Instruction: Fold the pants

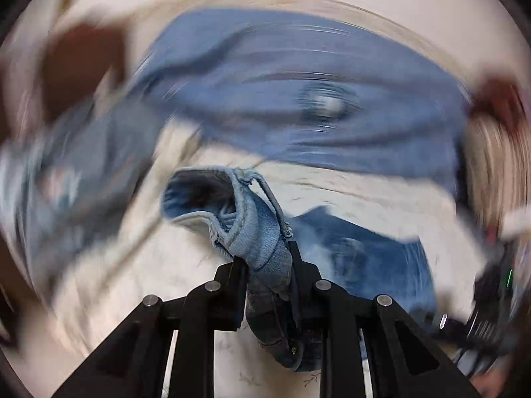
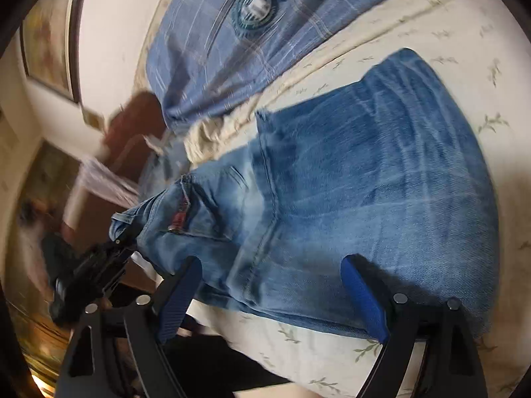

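The left gripper [image 1: 265,258] is clamped on a bunched corner of the jeans [image 2: 365,182], which lie on the bed [image 2: 332,358]. The right gripper [image 2: 272,295] hangs spread wide, the jeans' length running straight ahead between its fingers.

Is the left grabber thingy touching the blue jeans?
Touching. The left wrist view shows the left gripper shut on a bunched piece of the jeans, the denim squeezed between its two black fingers.
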{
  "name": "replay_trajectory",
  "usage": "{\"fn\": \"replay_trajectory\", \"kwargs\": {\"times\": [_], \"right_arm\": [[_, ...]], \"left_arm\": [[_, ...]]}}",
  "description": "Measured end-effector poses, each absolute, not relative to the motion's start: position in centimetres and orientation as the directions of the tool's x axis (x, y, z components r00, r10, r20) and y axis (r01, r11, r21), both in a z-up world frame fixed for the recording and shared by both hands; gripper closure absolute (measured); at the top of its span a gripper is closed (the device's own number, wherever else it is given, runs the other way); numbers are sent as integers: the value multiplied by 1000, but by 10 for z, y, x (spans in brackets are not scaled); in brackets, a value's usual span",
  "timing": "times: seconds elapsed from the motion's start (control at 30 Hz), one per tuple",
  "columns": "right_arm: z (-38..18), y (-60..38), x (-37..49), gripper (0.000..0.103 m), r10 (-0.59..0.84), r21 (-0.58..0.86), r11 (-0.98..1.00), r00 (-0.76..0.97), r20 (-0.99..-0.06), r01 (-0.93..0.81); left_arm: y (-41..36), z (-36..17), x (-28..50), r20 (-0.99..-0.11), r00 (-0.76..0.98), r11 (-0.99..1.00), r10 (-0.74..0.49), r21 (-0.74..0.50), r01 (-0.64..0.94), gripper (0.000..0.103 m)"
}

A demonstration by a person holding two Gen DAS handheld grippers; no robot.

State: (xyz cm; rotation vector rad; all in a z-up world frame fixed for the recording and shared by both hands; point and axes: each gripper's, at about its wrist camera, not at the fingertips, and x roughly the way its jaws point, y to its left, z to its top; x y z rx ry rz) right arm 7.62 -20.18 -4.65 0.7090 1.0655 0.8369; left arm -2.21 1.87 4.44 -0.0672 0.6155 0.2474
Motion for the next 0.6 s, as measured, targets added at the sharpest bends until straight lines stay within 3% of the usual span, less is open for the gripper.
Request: {"fn": "replay_trajectory", "kwargs": {"times": [0.17, 0.27, 0.4, 0.43, 0.53, 0.6], "right_arm": [[-48, -257, 77, 15, 901, 946, 302, 361, -241, -122], [-40, -313, 67, 15, 813, 954, 285, 550, -190, -93], [-48, -379, 52, 13, 684, 971, 240, 711, -166, -3], [-53, -389, 50, 13, 668, 974, 228, 724, -171, 20], [-65, -400, 52, 13, 687, 978, 200, 702, -188, 65], [-69, -395, 57, 13, 716, 976, 203, 668, -200, 75]], "left_arm": [[-100, 30, 0, -573, 789, 897, 223, 437, 64, 81], [-150, -3, 9, -622, 754, 790, 213, 564, 241, 80], [-189, -66, 26, -729, 635, 635, 254, 621, 459, 76], [-194, -82, 28, -748, 608, 599, 267, 623, 503, 70], [-206, -102, 25, -685, 650, 473, 329, 716, 514, 66], [-202, -94, 25, -698, 642, 499, 317, 698, 513, 61]]}}
